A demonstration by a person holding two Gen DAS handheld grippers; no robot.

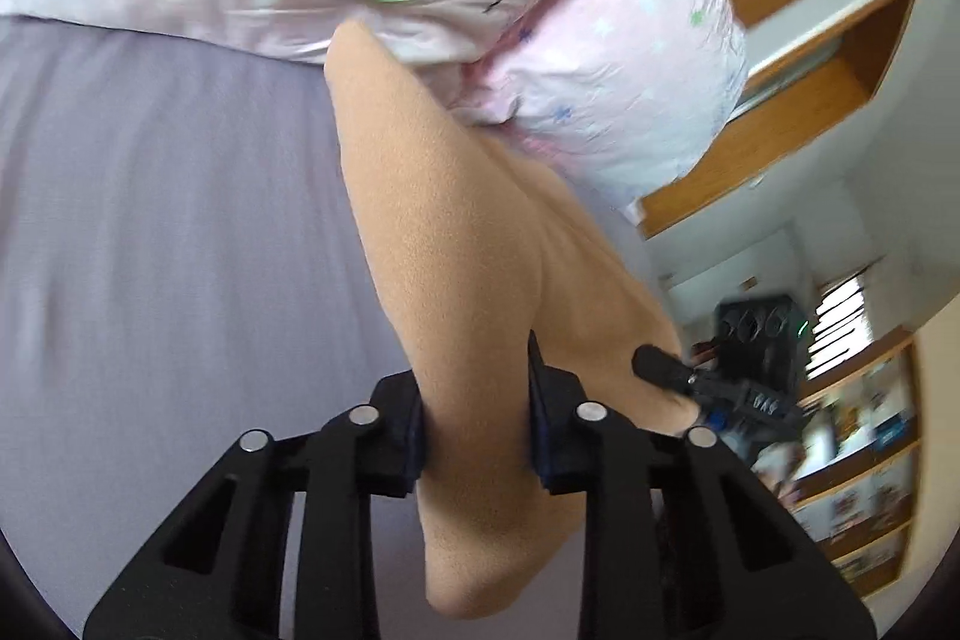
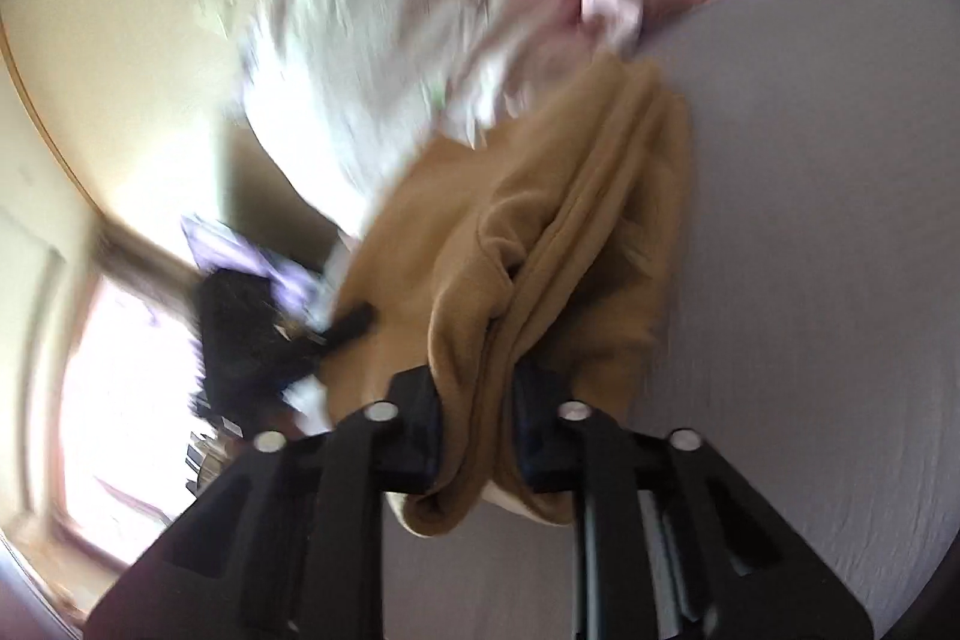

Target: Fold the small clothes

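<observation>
A tan fleece garment (image 1: pixel 456 244) hangs lifted above the grey bed sheet (image 1: pixel 150 232). My left gripper (image 1: pixel 477 400) is shut on one bunched edge of it. My right gripper (image 2: pixel 474 424) is shut on another gathered edge of the same tan garment (image 2: pixel 540 232). In the left wrist view the right gripper (image 1: pixel 678 376) shows at the right, clamped on the garment's far edge. In the blurred right wrist view the left gripper (image 2: pixel 336 331) shows at the left, on the cloth. The garment stretches between both.
A pale pink quilt with small stars (image 1: pixel 612 58) is heaped at the back of the bed, also in the right wrist view (image 2: pixel 420 10). Wooden shelves (image 1: pixel 864 454) and a wooden frame (image 1: pixel 810 58) stand beyond the bed. A bright window (image 2: pixel 120 400) is at left.
</observation>
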